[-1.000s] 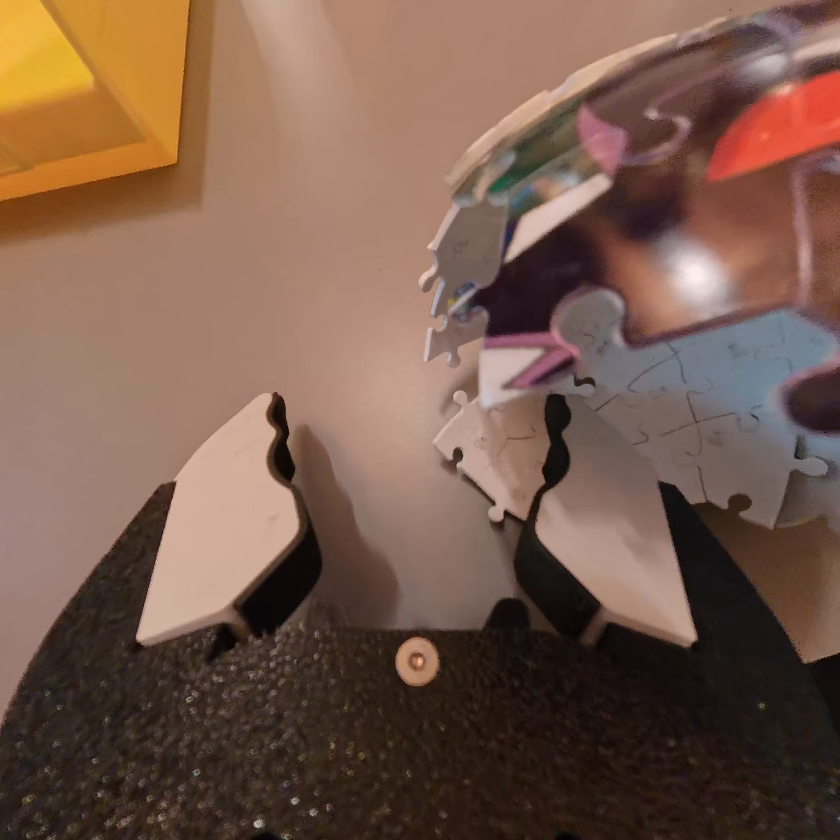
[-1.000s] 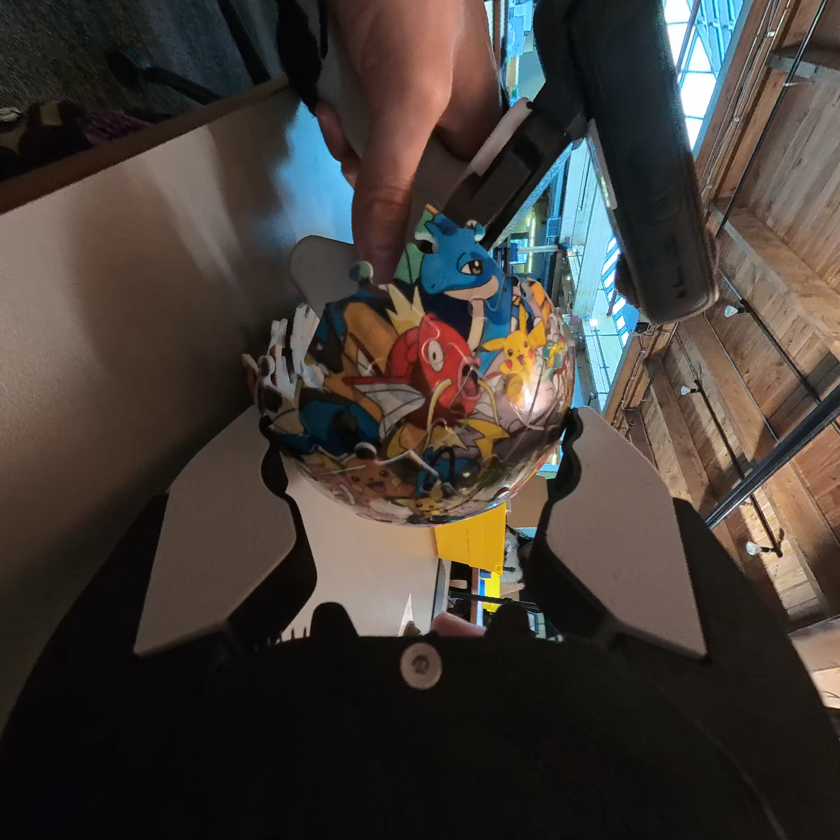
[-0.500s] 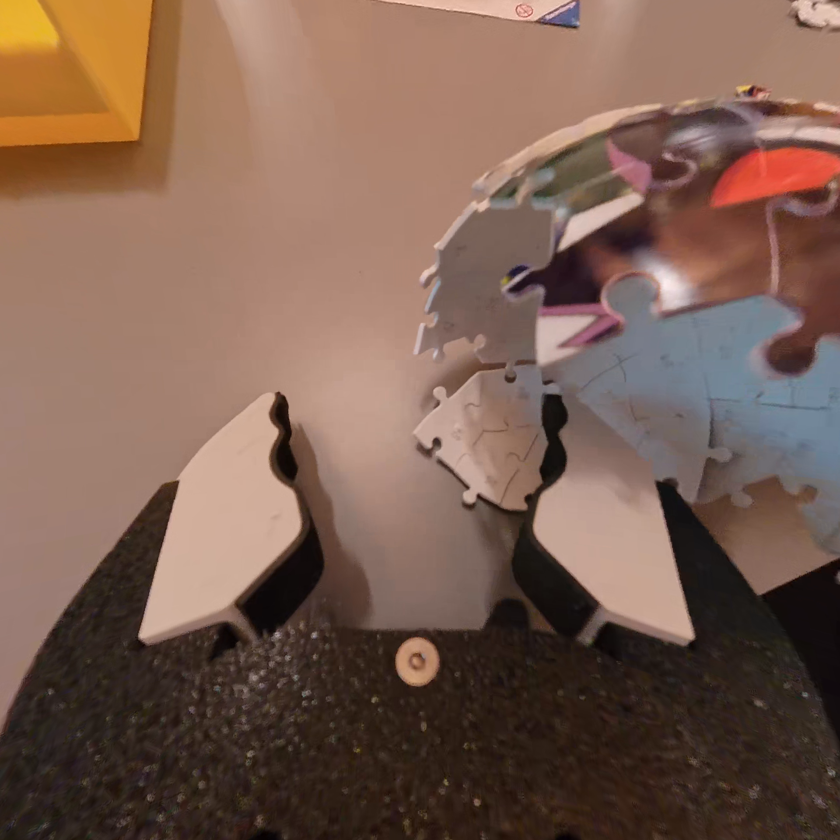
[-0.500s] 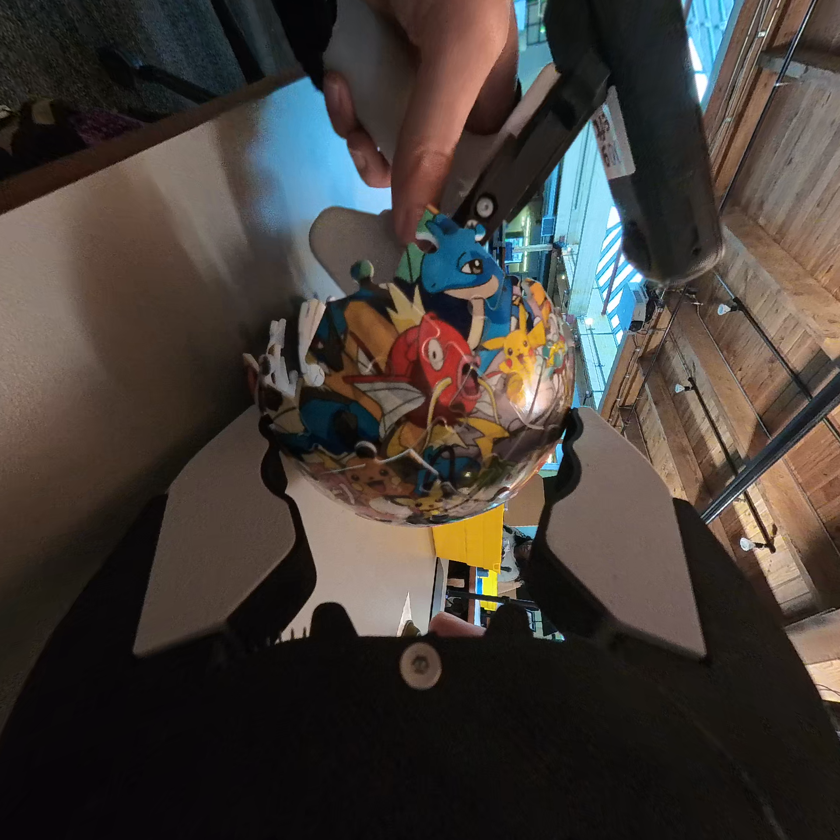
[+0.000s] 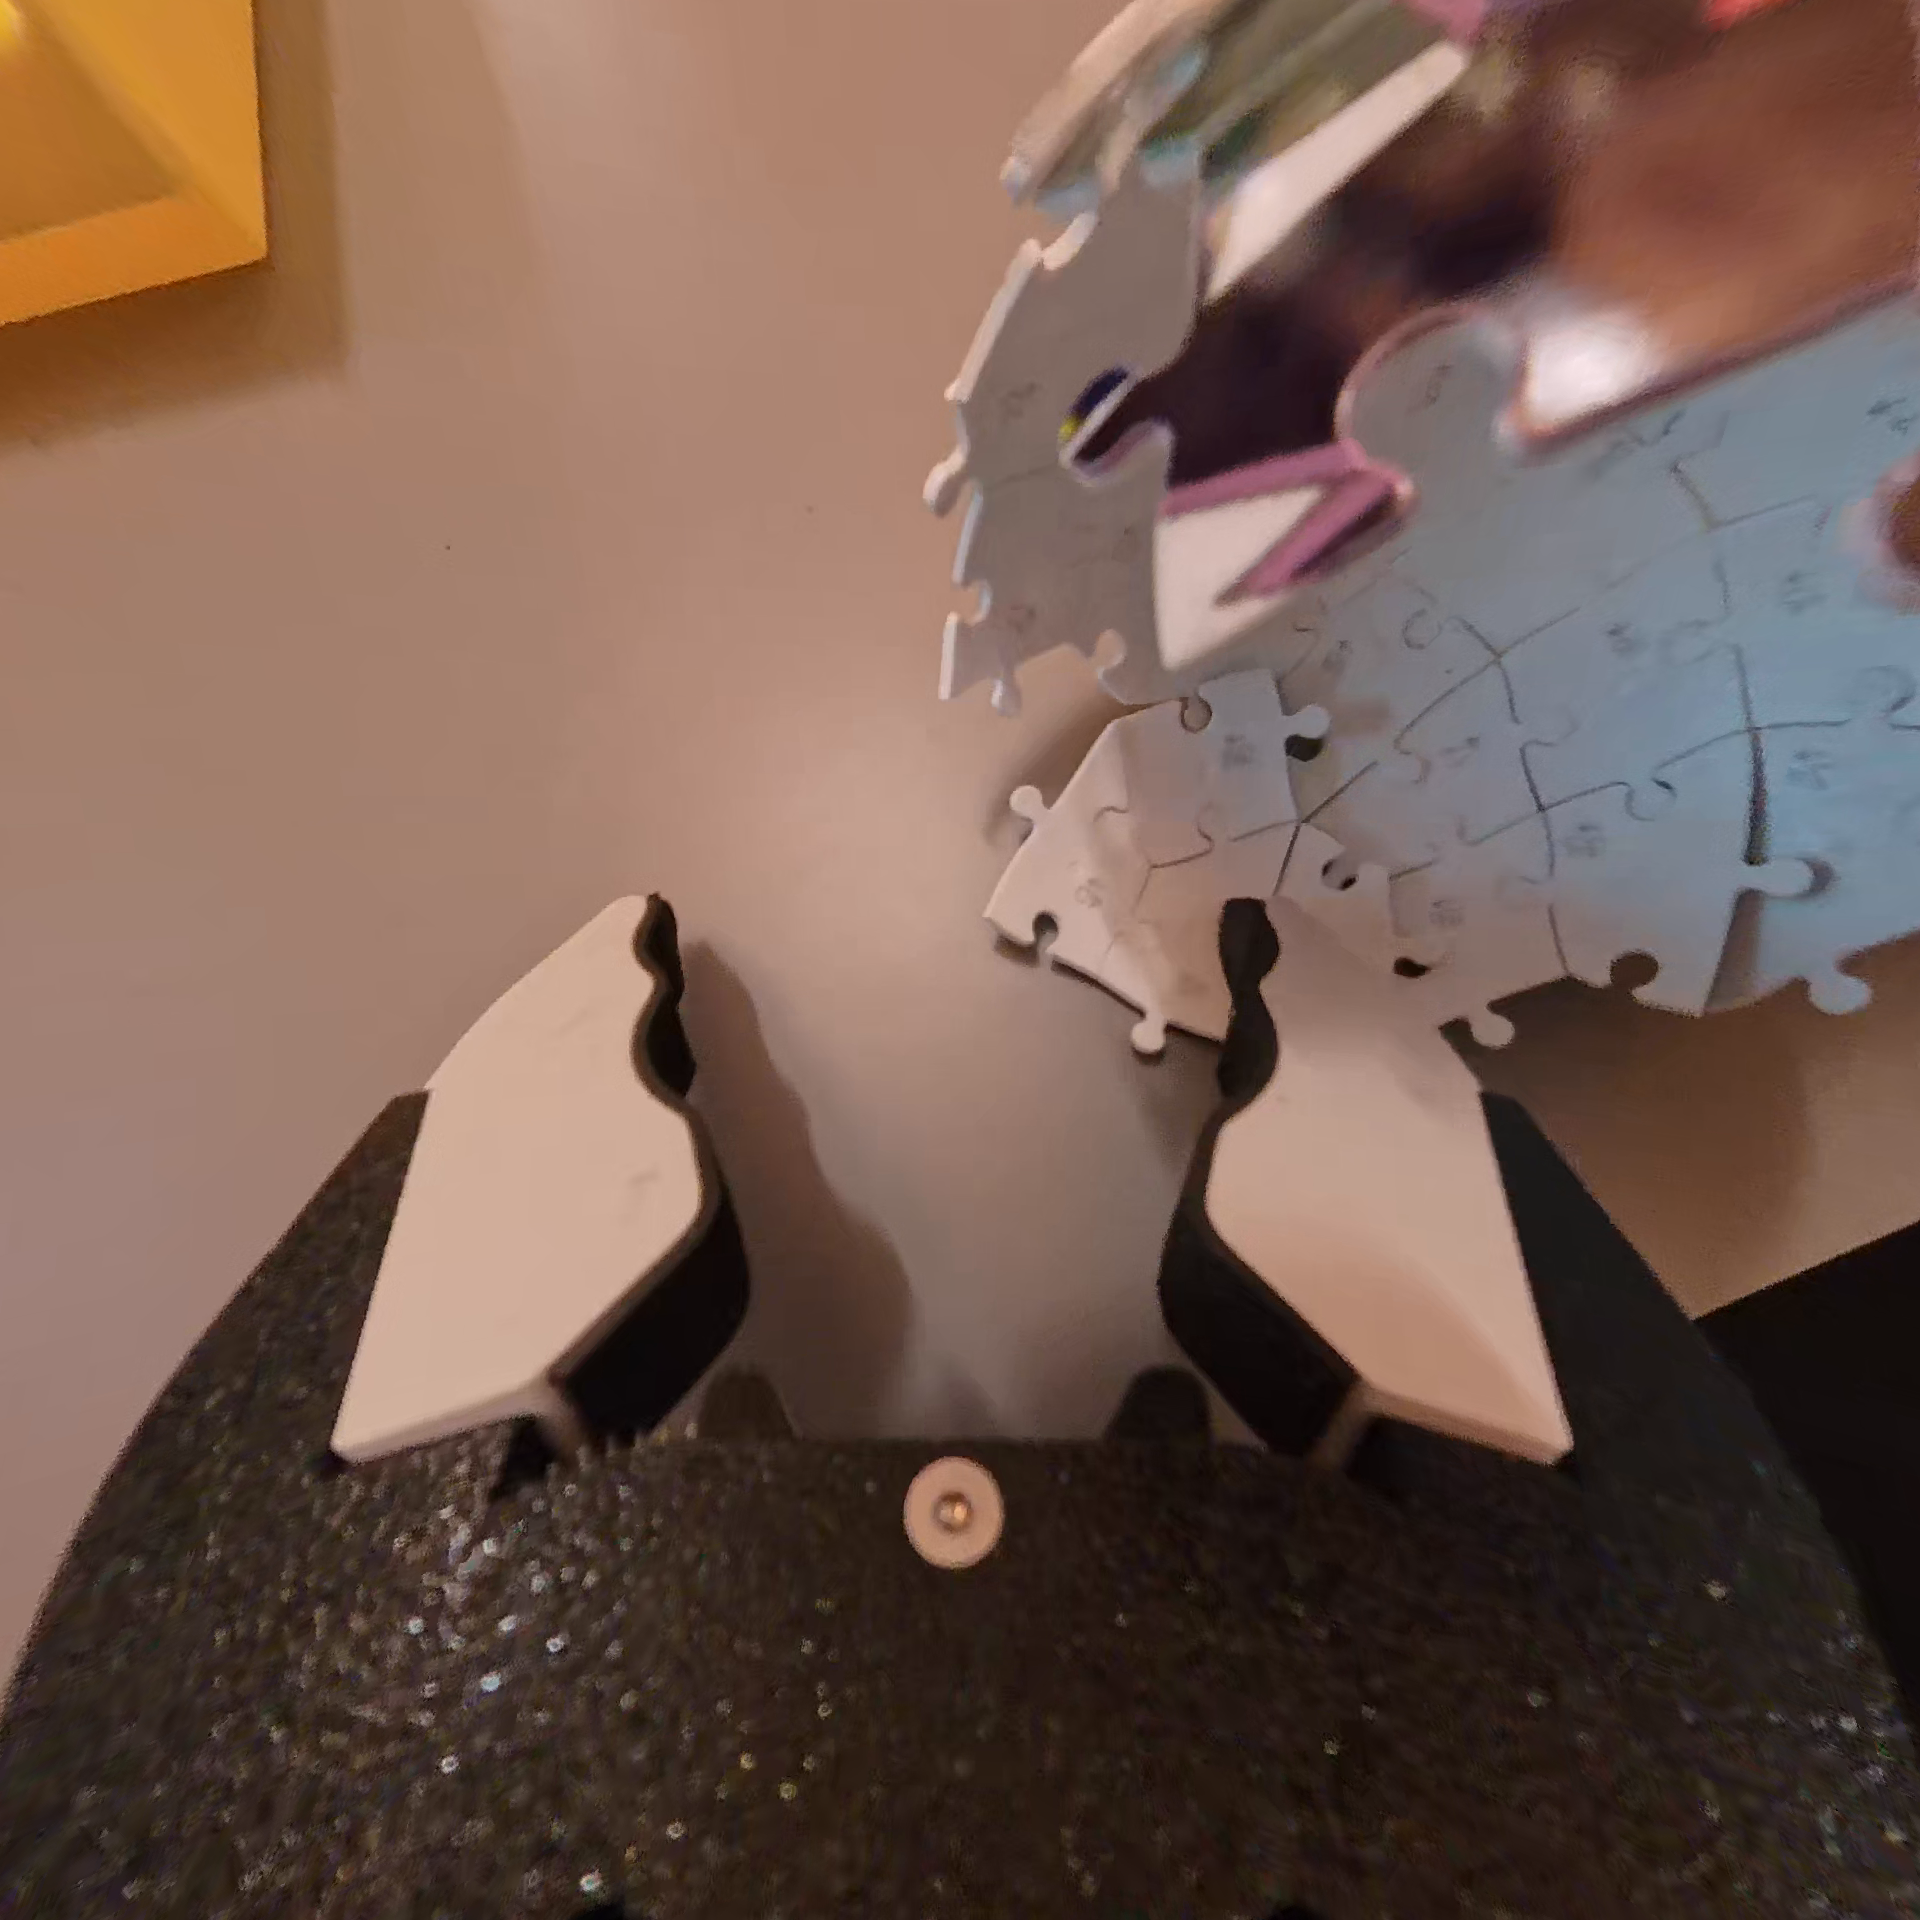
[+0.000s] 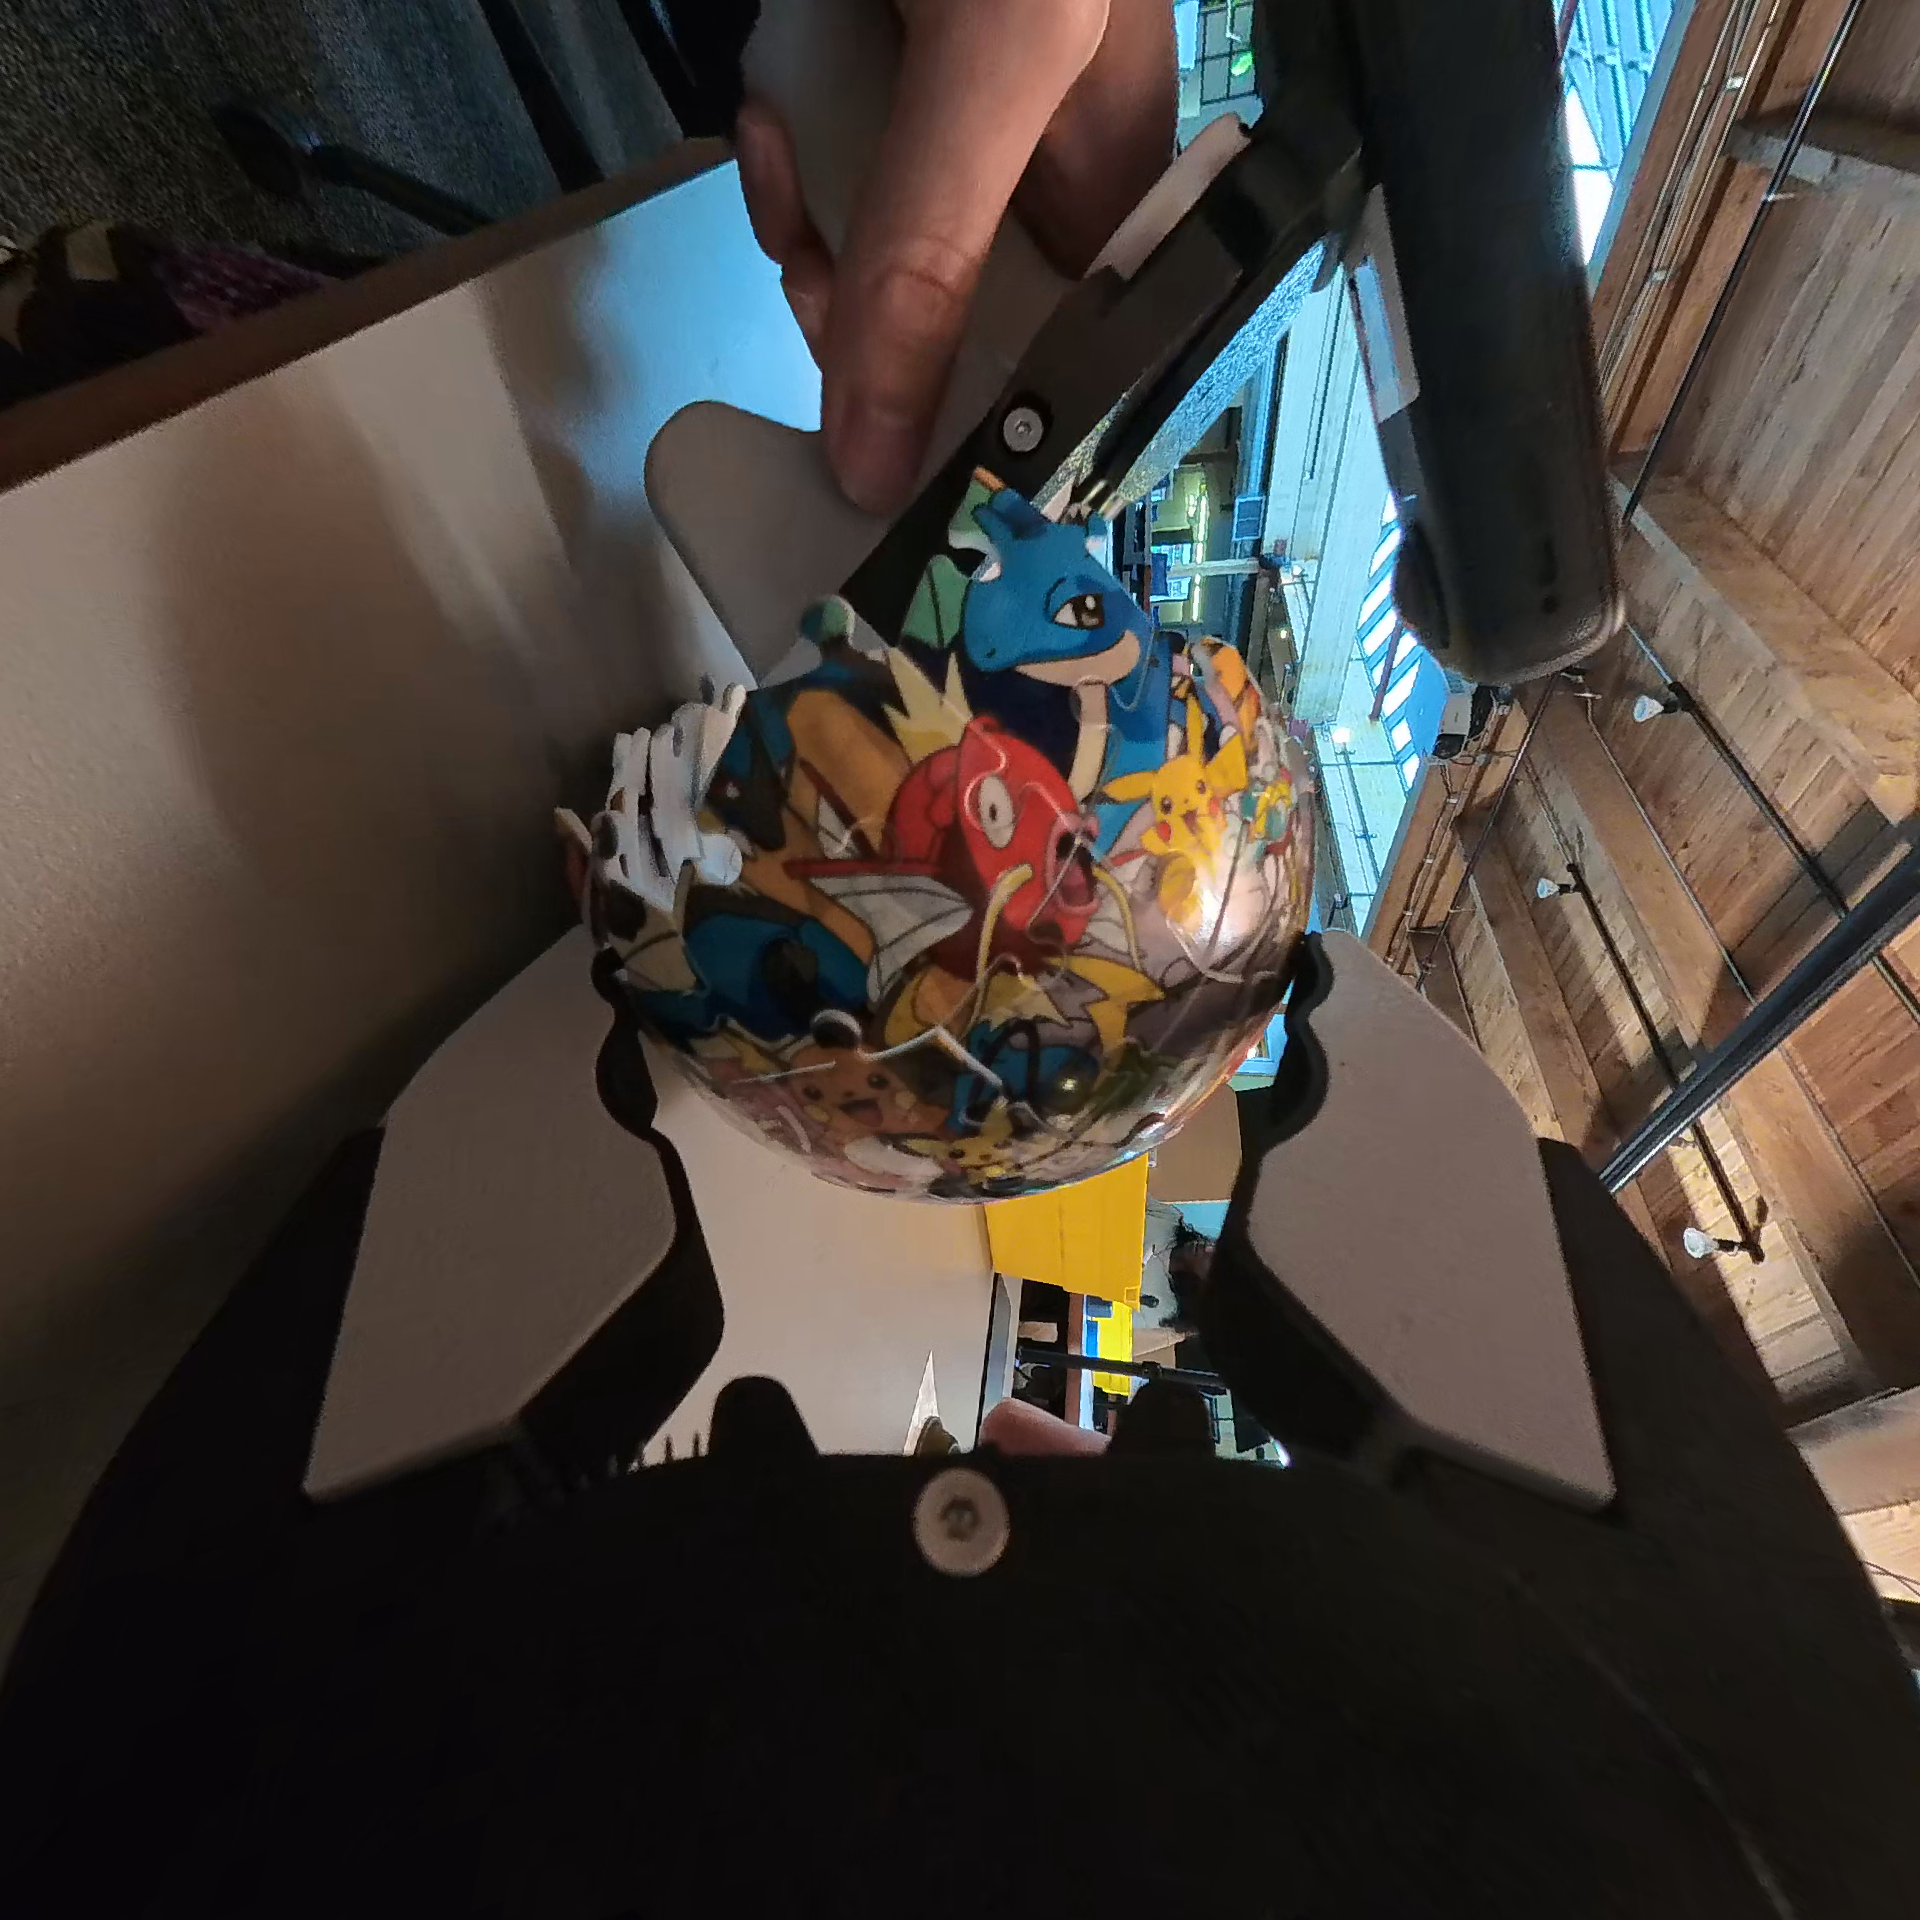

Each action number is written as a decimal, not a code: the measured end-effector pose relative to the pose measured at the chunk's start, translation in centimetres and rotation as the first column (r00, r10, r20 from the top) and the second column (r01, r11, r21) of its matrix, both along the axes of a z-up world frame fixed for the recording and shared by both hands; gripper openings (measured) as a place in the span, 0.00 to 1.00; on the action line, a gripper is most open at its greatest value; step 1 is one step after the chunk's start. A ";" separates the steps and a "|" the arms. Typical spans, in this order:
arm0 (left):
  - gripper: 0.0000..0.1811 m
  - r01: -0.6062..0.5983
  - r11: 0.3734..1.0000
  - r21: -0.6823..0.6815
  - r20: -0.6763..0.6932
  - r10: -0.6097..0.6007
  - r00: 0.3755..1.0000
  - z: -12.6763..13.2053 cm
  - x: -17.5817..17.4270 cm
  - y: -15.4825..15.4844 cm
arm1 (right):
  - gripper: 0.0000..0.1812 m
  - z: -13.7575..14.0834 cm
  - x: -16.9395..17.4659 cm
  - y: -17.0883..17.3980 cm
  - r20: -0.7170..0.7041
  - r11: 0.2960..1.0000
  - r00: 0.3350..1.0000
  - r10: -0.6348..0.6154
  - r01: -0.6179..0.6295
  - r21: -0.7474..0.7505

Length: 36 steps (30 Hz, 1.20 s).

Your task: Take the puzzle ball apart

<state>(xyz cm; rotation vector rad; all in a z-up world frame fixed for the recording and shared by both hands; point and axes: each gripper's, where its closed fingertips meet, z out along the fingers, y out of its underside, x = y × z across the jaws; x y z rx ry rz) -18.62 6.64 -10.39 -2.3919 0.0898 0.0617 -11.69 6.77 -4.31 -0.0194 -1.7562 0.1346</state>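
The puzzle ball [image 6: 951, 914] hangs in the air between the white fingers [image 6: 499, 1226] of the right gripper [image 6: 951, 987], which clasps it at both sides, well above the pale table [image 6: 208, 727]. Its glossy outside carries bright cartoon creatures in blue, red and yellow, and its shell is already broken open on the side toward the table, where a ragged rim of white-backed pieces [image 6: 665, 790] sticks out. The left wrist view looks into that opening: the inner face of the ball [image 5: 1621, 665] is plain white with the seams of the pieces showing (the upper part is blurred, with dark and shiny patches), and a flap of a few joined pieces [image 5: 1143, 883] juts from the rim toward the left gripper [image 5: 951, 966]. That gripper's jaws stand wide apart with nothing between them; its right finger [image 5: 1351, 1195] lies in front of the flap's edge, though whether they touch I cannot tell. In the right wrist view the left gripper [image 6: 790, 540] comes down from above at the ball's far side, held by a hand [image 6: 935, 208]. A yellow box [image 5: 114, 145] sits on the table [image 5: 520, 623] at the far left corner of the left view, well apart from the ball.
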 end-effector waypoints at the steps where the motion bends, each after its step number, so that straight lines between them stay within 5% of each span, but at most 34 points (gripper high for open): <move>1: 0.55 0.002 1.000 0.002 -0.005 -0.002 1.000 0.0 0.0 0.0 | 0.65 0.0 0.0 0.0 0.000 1.000 1.000 0.000 0.000 0.001; 20: 0.54 0.015 1.000 0.005 -0.027 -0.014 1.000 0.1 0.5 0.3 | 0.65 0.1 -0.1 0.1 -0.002 1.000 1.000 0.000 0.000 0.008; 25: 0.54 0.035 0.996 0.078 0.072 -0.040 0.997 1.4 1.4 0.6 | 0.65 0.1 -0.1 0.1 -0.002 1.000 1.000 0.000 0.000 0.009; 36: 0.53 0.070 0.998 0.000 0.067 -0.070 0.995 -0.1 1.9 0.0 | 0.65 0.1 0.0 -0.1 -0.014 0.999 1.000 0.003 -0.002 0.046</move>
